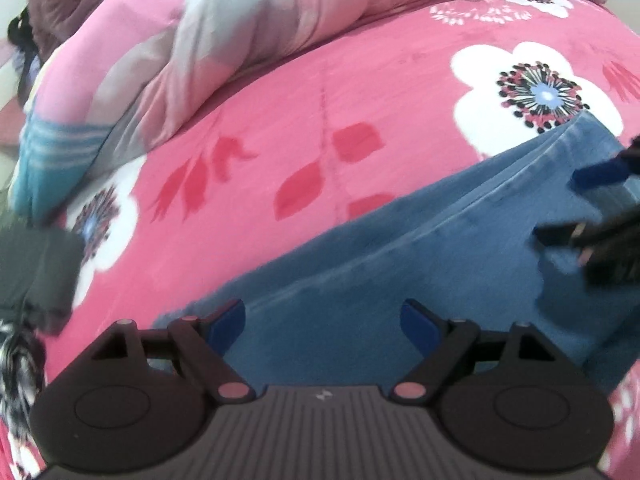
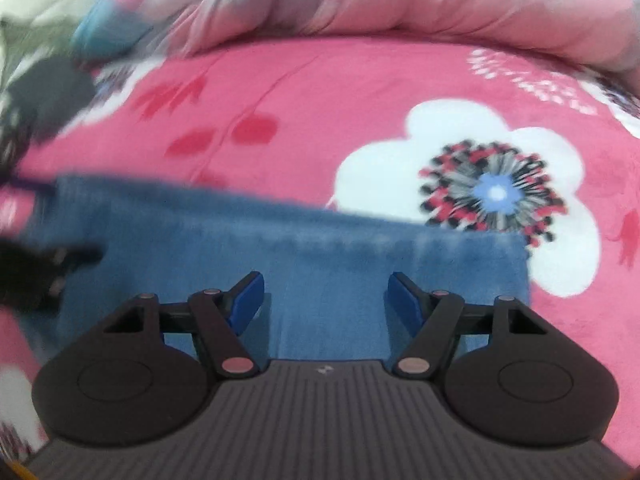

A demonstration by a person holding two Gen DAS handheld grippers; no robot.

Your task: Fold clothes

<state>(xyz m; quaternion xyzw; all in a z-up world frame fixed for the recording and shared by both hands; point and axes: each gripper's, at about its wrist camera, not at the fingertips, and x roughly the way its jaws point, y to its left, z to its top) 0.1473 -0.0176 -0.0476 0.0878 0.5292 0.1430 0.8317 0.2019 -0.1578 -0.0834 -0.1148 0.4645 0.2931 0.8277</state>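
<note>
- Left gripper: jaws spread wide, nothing clamped between the blue pads.
- Blue denim garment: lay flat under and ahead of the left fingers, spanning the gap between both pads and running up toward the right of them.
- Right gripper: jaws parted at a moderate width, nothing gripped; no pad contact with fabric confirmed.
- Same denim garment in the right wrist view: spread directly ahead of and beneath the right fingers, far hem just beyond the fingertips, right edge just outside the right finger.
- Pink floral blanket: lay under the garment, exposed beyond its far hem and to both sides of the fingers.
- Bunched pink and grey quilt: piled well beyond the fingertips at the far side of the blanket.
- Opposite gripper visible in each wrist view at the outer edge, over the denim; blurred, detail not readable.
- Dark grey item: far left of the left fingers, on the blanket; identity not determinable.
</note>
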